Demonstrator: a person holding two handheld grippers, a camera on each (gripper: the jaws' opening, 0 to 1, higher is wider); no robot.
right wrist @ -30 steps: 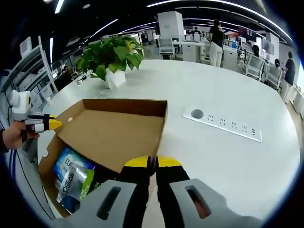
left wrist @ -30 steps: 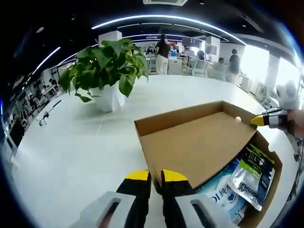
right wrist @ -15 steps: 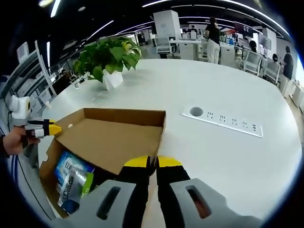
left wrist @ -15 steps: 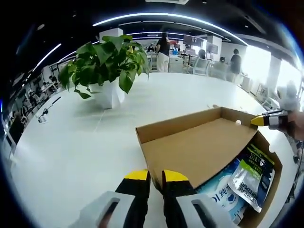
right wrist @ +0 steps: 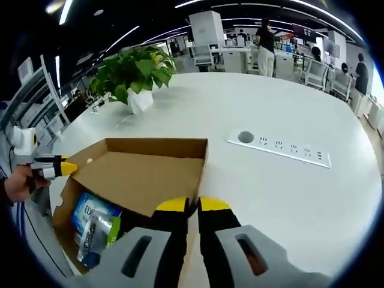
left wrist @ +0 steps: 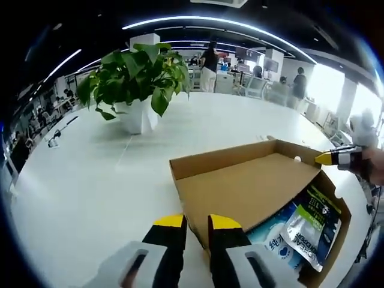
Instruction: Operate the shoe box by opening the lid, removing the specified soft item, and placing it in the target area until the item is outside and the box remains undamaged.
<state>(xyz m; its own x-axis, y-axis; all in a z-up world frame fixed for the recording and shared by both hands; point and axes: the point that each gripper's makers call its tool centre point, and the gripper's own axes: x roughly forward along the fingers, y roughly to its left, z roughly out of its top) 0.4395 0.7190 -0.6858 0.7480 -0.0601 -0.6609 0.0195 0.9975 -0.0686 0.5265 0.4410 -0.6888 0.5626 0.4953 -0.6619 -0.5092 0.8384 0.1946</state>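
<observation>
The shoe box [left wrist: 327, 240] lies on the white table [left wrist: 90, 180] with its lid [left wrist: 246, 186] raised like a flap, the lid's long edge running from the left gripper [left wrist: 197, 221] to the right gripper [right wrist: 192, 205]. Each gripper's jaws are pinched on a lid corner. Beneath lie soft packets [left wrist: 306, 225]: a blue one reads "纯", and the green-white print is illegible. A potted plant [left wrist: 135, 84] stands well beyond the left gripper.

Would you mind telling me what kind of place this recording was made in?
Most likely an open-plan office. The work goes on at a large white table with a built-in power strip and a potted plant; beyond it stand desks with office chairs, under long ceiling strip lights.
</observation>
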